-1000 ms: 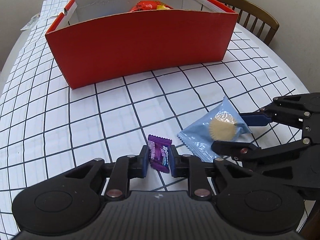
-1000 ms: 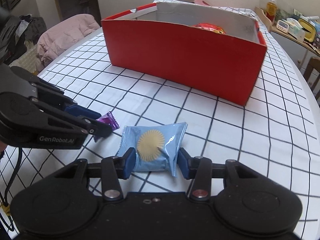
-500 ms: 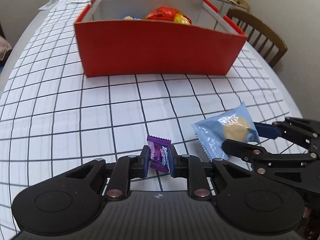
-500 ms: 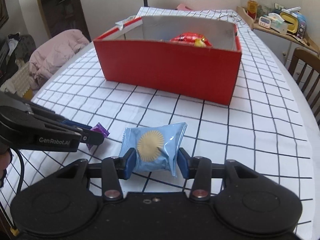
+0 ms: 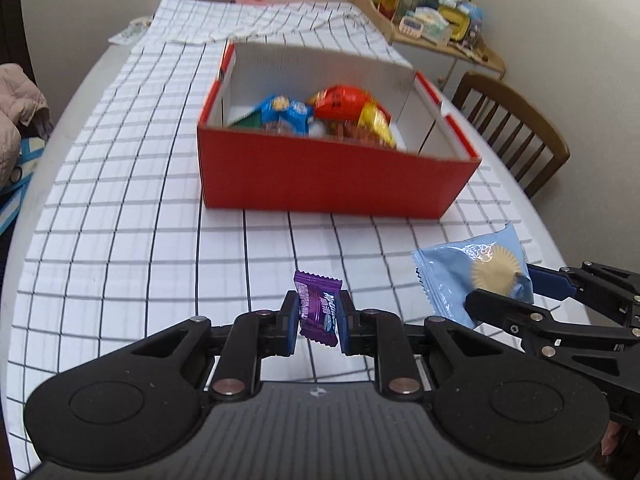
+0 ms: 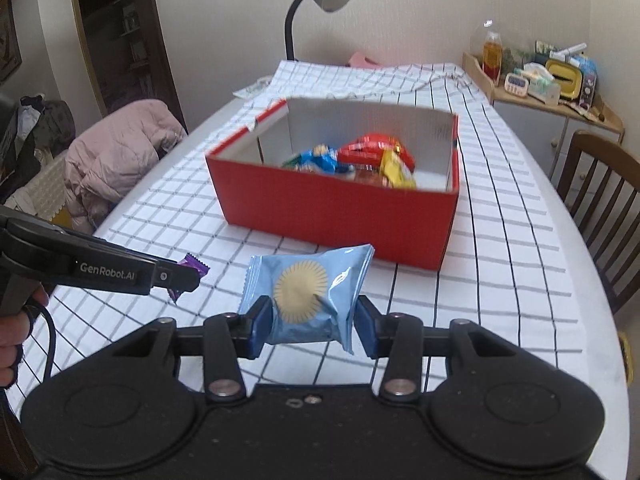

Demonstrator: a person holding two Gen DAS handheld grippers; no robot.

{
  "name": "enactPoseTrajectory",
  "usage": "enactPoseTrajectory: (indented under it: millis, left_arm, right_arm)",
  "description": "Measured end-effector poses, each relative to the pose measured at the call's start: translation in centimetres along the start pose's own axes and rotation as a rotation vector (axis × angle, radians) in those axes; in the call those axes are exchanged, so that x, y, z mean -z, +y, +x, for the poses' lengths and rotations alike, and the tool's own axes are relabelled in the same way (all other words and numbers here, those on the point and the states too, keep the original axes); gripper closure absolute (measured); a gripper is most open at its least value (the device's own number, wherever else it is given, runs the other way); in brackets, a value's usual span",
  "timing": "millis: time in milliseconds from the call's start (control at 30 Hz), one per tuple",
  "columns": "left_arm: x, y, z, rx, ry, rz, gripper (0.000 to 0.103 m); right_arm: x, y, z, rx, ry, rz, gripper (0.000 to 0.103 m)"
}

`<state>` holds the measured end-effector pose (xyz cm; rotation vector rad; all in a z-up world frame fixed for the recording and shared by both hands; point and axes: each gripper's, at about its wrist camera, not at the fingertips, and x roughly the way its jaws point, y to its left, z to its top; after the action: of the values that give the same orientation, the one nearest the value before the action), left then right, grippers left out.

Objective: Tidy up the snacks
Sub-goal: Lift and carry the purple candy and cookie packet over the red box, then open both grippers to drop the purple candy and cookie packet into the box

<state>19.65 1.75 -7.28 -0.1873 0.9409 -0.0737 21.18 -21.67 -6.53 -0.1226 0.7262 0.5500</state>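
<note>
We hold one snack in each gripper, both clear of the checked counter. The left gripper has its fingers nearly closed on a small purple candy, low centre of the left view. The right gripper has its fingers partly open, clamped across a blue packet, low centre of the right view. We judge both wrappers light, slick and crushable; grip across the filled middle, not the crimped ends. The red box, centre frame, already contains snacks.
</note>
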Motion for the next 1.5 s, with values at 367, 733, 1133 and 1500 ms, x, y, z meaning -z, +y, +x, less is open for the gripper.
enactPoseTrajectory:
  millis: [367,733,1133,1500]
  left_arm:
    - [-5.3,-0.9,-2.6,-0.012,-0.117,0.017,0.084]
    - [-11.4,-1.0,-0.9,-0.067,-0.155,0.029,0.084]
    - [-15.4,0.4,5.5,-0.099,-0.084,-0.003,0.084]
    - [-16.2,1.4,11.8,-0.118,0.032,-0.006,0.084]
  right_arm:
    - [-5.4,-0.9,-0.4,0.02,-0.083,-0.013,0.06]
    - [-10.2,-3.5,3.5,0.054,-0.083,0.012,0.06]
    - [-12.4,-5.7,10.2,0.071,0.004,0.002,0.06]
    - [-13.1,-6.1,15.7,0.057,0.094,-0.048,0.06]
